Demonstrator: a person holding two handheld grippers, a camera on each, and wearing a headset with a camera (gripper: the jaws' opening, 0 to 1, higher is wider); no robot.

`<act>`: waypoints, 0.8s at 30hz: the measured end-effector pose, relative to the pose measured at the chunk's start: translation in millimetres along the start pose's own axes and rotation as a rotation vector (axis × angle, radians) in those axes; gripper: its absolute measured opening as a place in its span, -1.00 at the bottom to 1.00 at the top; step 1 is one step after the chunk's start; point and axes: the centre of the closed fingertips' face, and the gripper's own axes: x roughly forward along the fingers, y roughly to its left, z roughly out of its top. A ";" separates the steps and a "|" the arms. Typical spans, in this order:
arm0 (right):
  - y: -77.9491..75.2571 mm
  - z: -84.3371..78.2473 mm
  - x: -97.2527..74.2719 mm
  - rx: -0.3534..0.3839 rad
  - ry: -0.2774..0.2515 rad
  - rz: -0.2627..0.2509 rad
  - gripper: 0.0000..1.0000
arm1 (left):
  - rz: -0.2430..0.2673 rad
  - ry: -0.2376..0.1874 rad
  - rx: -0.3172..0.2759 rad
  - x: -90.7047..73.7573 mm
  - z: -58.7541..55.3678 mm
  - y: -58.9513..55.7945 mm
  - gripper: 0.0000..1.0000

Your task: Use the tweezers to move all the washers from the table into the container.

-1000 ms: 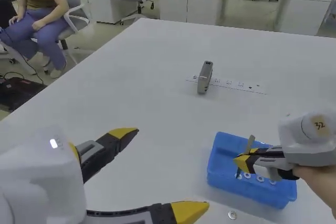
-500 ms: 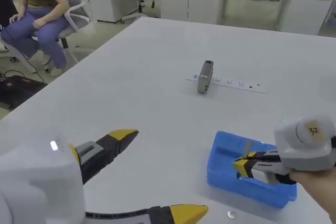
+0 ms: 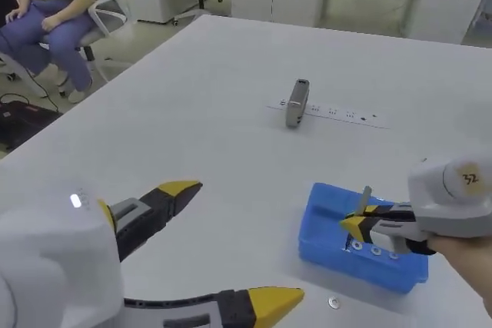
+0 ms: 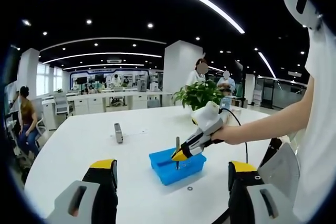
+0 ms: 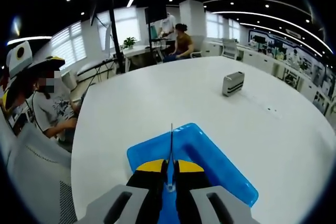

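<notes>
My right gripper (image 3: pixel 357 226) hovers over the blue container (image 3: pixel 327 243), shut on thin metal tweezers (image 3: pixel 365 194) that stand nearly upright through its jaws. In the right gripper view the tweezers (image 5: pixel 171 142) run forward over the container (image 5: pixel 220 169). Three washers (image 3: pixel 376 250) lie in a row inside it. One washer (image 3: pixel 334 303) lies on the white table just in front of the container, also seen as a washer (image 4: pixel 189 188) in the left gripper view. My left gripper (image 3: pixel 229 243) is open, low at the near left, with nothing between its yellow-tipped jaws.
A small grey box (image 3: pixel 297 102) stands at mid-table beside a flush socket strip (image 3: pixel 342 114). A person sits on a chair (image 3: pixel 100 24) at the far left, off the table. People stand beyond the far side, near a potted plant (image 4: pixel 198 94).
The right gripper dipped toward the container with the tweezers and came back up a little. The left gripper has stayed put. The head view has shifted slightly.
</notes>
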 end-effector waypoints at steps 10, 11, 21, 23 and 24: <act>23.8 15.0 -27.9 -0.004 -0.087 0.006 -0.93 | -0.015 0.012 -0.002 2.3 -4.6 -4.5 0.77; 29.0 16.1 -32.1 0.002 -0.099 0.009 -0.93 | -0.018 0.012 -0.003 2.6 -4.9 -5.4 0.77; 66.2 0.0 -49.4 0.068 -0.137 0.039 -0.93 | -0.038 0.026 -0.017 5.3 -13.7 -13.7 0.77; 70.0 -6.2 -47.2 0.073 -0.129 0.045 -0.93 | -0.042 0.032 -0.020 6.0 -15.8 -14.6 0.77; 72.1 -11.6 -44.8 0.085 -0.118 0.051 -0.93 | -0.043 0.033 -0.020 6.2 -16.2 -14.7 0.77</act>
